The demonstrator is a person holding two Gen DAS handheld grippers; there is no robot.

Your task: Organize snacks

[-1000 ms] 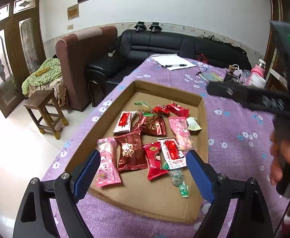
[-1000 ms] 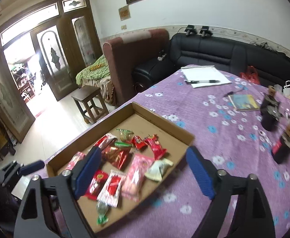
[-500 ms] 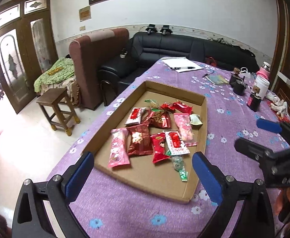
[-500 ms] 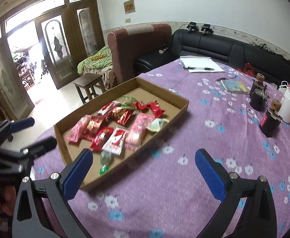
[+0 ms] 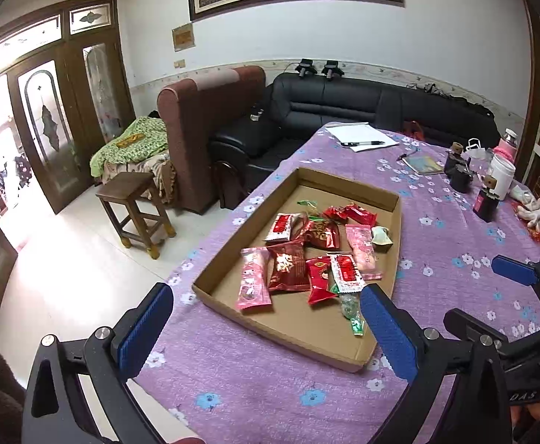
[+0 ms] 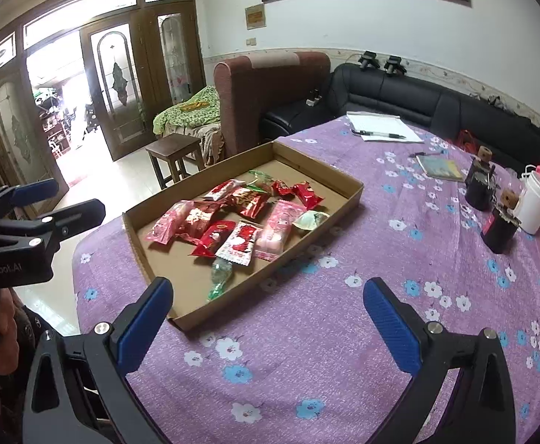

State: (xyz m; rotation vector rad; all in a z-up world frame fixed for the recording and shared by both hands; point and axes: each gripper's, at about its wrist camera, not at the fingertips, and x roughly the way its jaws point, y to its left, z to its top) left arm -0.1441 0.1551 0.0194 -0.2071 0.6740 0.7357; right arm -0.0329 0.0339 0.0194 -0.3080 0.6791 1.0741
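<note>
A shallow cardboard tray (image 5: 344,181) lies on the purple flowered tablecloth (image 5: 270,381). It holds several wrapped snacks: a pink packet (image 5: 253,281), a dark red packet (image 5: 288,266), a white-and-red packet (image 5: 346,272) and a green candy (image 5: 351,307). My left gripper (image 5: 265,290) hovers short of the tray's near end, open wide with nothing between its blue pads. My right gripper (image 6: 267,284) hangs open and empty over the cloth beside the tray (image 6: 318,164). Each gripper shows in the other's view: the left gripper (image 6: 48,203), the right gripper (image 5: 492,296).
At the table's far end lie white paper with a pen (image 5: 362,138) and a booklet (image 5: 423,164). Dark jars (image 5: 486,201) and a white cup (image 5: 501,179) stand at the right. The table's left edge drops to the floor, where a wooden stool (image 5: 133,207) stands.
Both grippers have drawn back from the tray and their jaws have spread wider. The tray now sits farther off in both views, and the right gripper has swung from in front of the left camera.
</note>
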